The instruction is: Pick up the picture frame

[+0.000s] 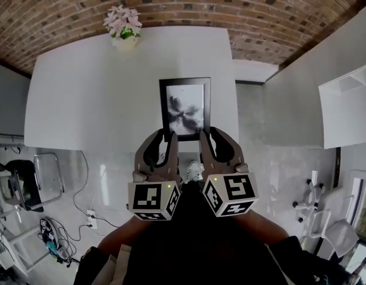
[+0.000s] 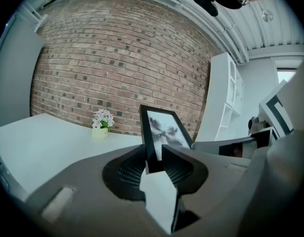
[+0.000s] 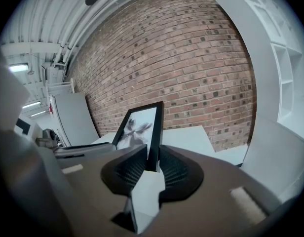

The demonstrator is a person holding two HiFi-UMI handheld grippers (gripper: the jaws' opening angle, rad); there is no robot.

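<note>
Between the two grippers, the picture frame (image 1: 185, 108) is held up by its bottom corners. The left gripper (image 1: 162, 140) is closed on the frame's left edge, and the right gripper (image 1: 214, 138) is closed on its right edge. Each one's own view shows the thin black edge squeezed tight between the dark pads.

The frame stands nearly upright, with its picture facing the person. It looks to be off the white surface (image 1: 82, 100), near the front edge, with the little flower pot (image 1: 123, 28) well apart at the back by the brick wall (image 1: 189, 5).

I think the picking-up step is almost done. Next, both grippers need to move together at the same speed and keep squeezing. If one goes faster, the frame could twist or slip out.
</note>
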